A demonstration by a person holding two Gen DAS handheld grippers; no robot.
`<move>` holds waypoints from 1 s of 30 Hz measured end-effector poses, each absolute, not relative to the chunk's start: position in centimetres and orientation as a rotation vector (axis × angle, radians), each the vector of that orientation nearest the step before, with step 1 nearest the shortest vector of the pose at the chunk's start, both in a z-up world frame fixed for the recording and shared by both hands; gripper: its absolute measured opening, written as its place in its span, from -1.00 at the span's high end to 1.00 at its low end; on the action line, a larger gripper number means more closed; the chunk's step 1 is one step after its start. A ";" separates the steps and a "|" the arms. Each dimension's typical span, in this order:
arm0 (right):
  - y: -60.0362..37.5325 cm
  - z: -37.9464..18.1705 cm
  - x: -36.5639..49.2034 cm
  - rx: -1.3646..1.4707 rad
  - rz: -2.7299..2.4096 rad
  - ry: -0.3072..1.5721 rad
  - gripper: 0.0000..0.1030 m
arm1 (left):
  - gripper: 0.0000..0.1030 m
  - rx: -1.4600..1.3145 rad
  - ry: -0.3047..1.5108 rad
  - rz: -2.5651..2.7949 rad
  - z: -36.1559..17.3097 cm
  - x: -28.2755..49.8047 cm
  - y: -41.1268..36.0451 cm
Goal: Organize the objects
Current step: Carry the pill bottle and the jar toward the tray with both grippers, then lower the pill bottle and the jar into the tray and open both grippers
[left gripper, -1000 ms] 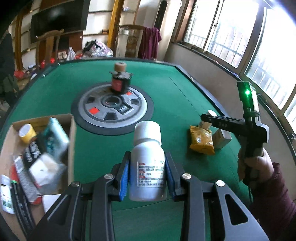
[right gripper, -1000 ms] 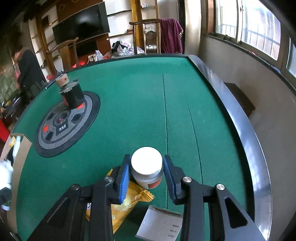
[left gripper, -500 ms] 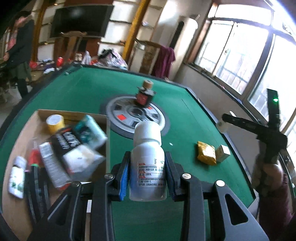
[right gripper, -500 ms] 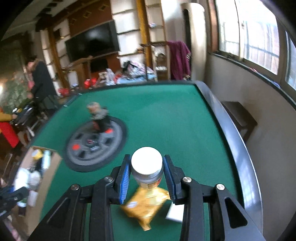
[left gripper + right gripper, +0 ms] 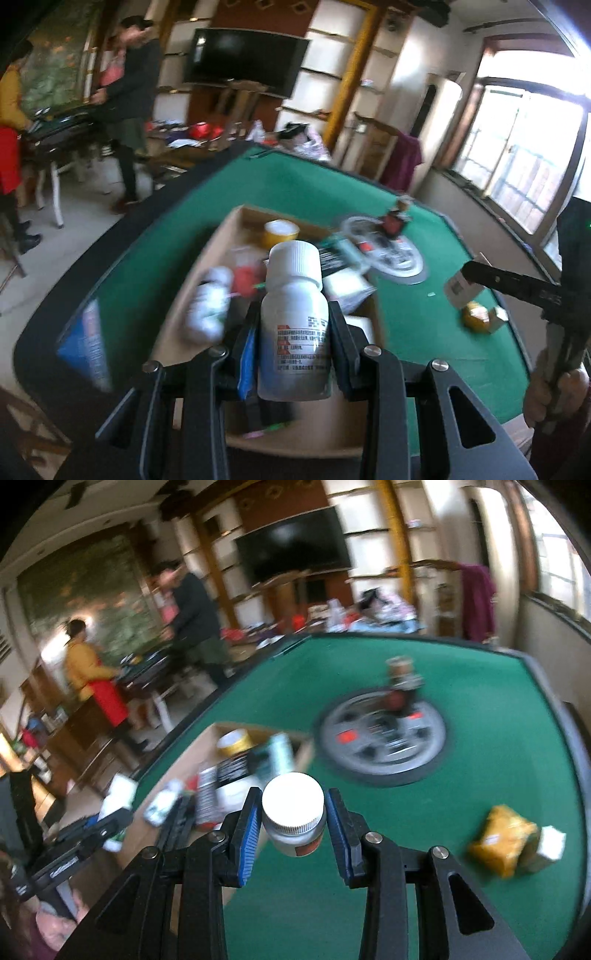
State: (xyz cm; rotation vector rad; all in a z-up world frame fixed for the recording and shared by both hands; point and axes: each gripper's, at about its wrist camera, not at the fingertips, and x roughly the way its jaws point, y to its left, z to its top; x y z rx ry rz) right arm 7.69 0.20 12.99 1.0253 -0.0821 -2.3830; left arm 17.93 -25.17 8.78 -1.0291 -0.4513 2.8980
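My left gripper (image 5: 293, 332) is shut on a tall white pill bottle (image 5: 293, 317) and holds it above the cardboard box (image 5: 218, 243), which holds several packets and bottles. My right gripper (image 5: 293, 823) is shut on a small white-capped jar (image 5: 293, 818) and holds it in the air near the box's (image 5: 207, 734) right side. A yellow snack packet (image 5: 500, 836) and a small white carton (image 5: 550, 843) lie on the green table (image 5: 480, 664) at the right. The right gripper also shows at the right edge of the left wrist view (image 5: 517, 284).
A round grey centre plate (image 5: 384, 734) with a dark device (image 5: 400, 690) on it sits mid-table. A blue packet (image 5: 86, 343) lies left of the box. Two people (image 5: 184, 616) stand at another table beyond the far-left edge.
Both grippers have swung left toward the cardboard box, each still carrying its bottle. The left one has come over the box; the packet and carton now lie far to the right.
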 end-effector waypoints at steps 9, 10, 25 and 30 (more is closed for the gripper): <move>-7.9 8.3 8.8 1.142 -2.140 -0.065 0.25 | 0.36 -1.153 -0.499 2.915 5.8 18.0 -28.7; -8.1 8.1 8.9 1.149 -2.131 -0.058 0.25 | 0.36 -1.162 -0.494 2.909 5.5 17.8 -28.7; -12.8 3.5 10.1 1.224 -2.087 0.107 0.23 | 0.12 -1.157 -0.376 2.944 4.4 16.9 -27.5; -13.1 3.9 10.7 1.158 -2.129 0.182 0.14 | -0.34 -1.100 -0.380 2.983 5.4 17.2 -27.3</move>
